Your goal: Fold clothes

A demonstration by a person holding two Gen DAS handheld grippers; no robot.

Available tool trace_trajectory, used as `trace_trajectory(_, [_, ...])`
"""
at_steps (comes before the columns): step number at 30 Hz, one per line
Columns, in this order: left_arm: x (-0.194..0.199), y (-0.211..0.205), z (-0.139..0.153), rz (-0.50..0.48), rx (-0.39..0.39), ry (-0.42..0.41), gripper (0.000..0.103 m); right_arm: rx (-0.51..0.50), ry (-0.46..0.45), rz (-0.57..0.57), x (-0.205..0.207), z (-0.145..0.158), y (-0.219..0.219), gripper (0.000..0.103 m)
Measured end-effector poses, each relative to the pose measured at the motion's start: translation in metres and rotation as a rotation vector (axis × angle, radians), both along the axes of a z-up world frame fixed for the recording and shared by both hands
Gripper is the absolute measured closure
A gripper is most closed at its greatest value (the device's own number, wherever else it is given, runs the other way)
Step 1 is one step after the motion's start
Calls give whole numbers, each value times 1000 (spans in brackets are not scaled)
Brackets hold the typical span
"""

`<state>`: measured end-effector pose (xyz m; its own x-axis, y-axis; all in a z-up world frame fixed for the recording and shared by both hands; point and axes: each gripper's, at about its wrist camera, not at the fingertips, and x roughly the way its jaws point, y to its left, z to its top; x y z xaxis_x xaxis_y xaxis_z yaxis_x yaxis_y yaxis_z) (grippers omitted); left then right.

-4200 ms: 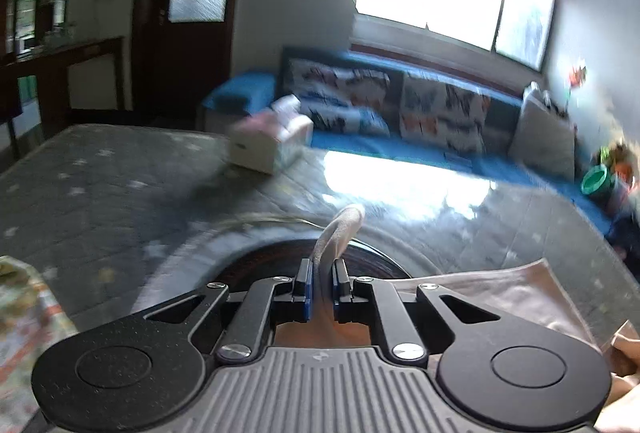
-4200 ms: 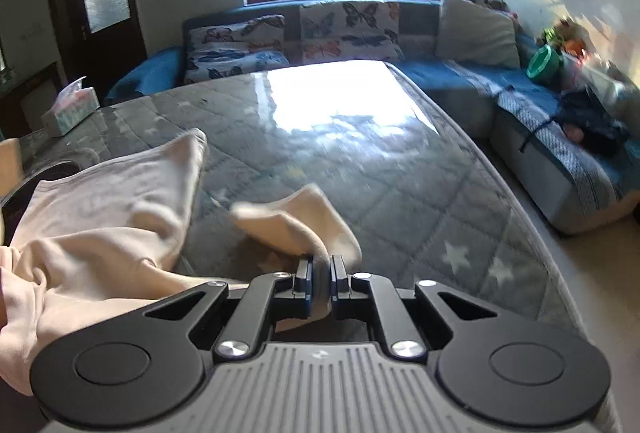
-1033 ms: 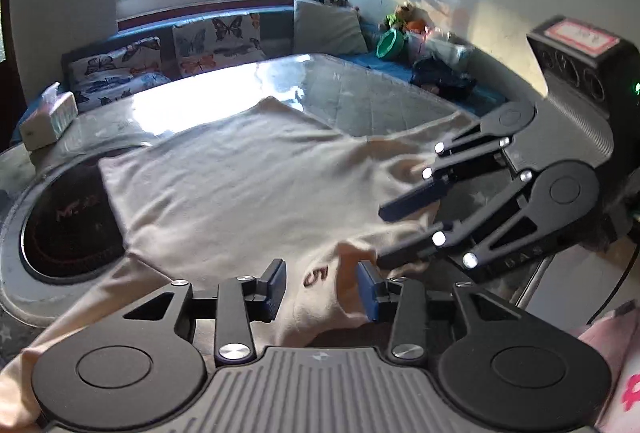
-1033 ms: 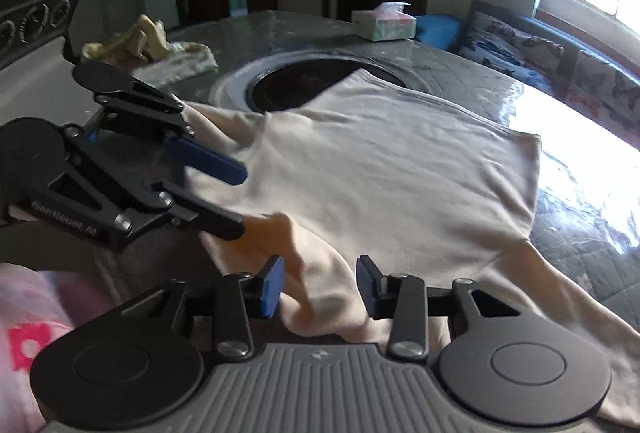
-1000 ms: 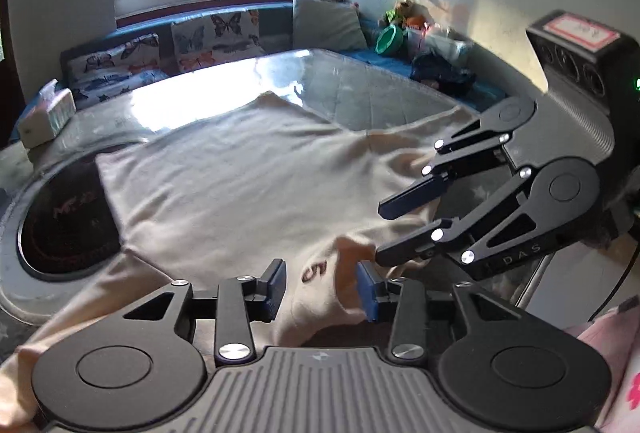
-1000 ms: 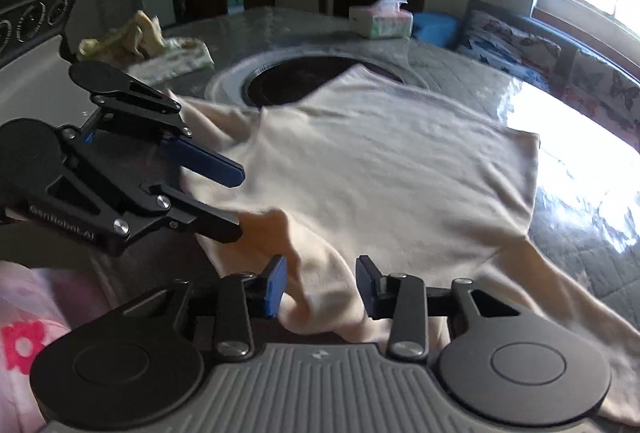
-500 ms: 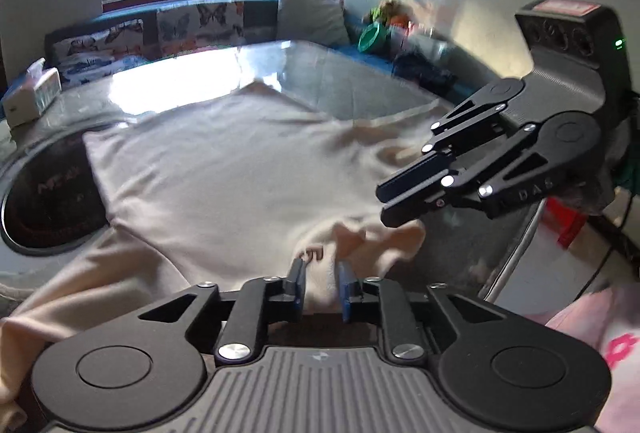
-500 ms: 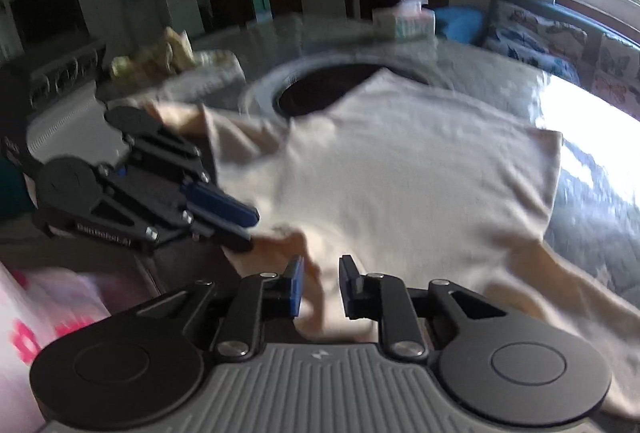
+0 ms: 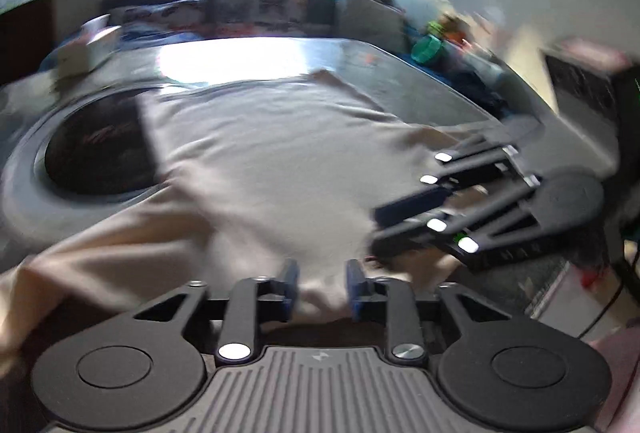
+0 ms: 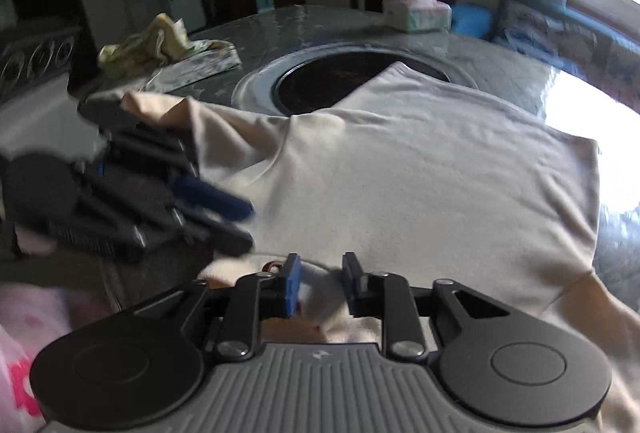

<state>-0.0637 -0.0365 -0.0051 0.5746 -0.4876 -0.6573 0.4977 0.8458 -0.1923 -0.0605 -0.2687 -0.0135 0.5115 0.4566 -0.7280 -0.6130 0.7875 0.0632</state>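
Shirt (image 10: 420,173), pale cream and long-sleeved, lies spread flat across the middle of the frame on the grey starry table (image 10: 320,25), its far corner reaching over the dark round plate set into the tabletop (image 10: 332,81). At the bottom of the right wrist view, the right gripper (image 10: 320,283) has its blue pads apart, with the near edge of the shirt lying loose between them, not pinched; its jaws have just been opening. In the left wrist view, the left gripper (image 9: 319,283) at the bottom of the frame looks the same: pads apart, cloth between them but let go, jaws just opened. Both claws sit close together at the near hem, each showing up dark and blurry at the side of the other's view. One sleeve trails off at the lower right of the right wrist view. Further off, a tissue box (image 10: 416,13) stands at the top and a crumpled yellow cloth (image 10: 156,41) at the upper left. I think the next grab could go wrong: the claws are so near they might bump, or catch just one layer and bunch the shirt up.
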Motion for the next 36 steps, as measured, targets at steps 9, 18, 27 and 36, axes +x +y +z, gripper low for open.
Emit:
trace_trajectory(9, [-13,109,6,553,-145,102,57,-11,3,7,-1,0,3,74])
trace_trajectory(18, [-9,158,11,711,-495,200,54,-9,2,3,1,-2,3,71])
trace_trajectory(27, [-6,177,7,897,-675,263,49,3,3,3,1,-2,1,70])
trace_trajectory(36, [11,183,4,969,-591,231,91,14,2,0,1,-4,0,69])
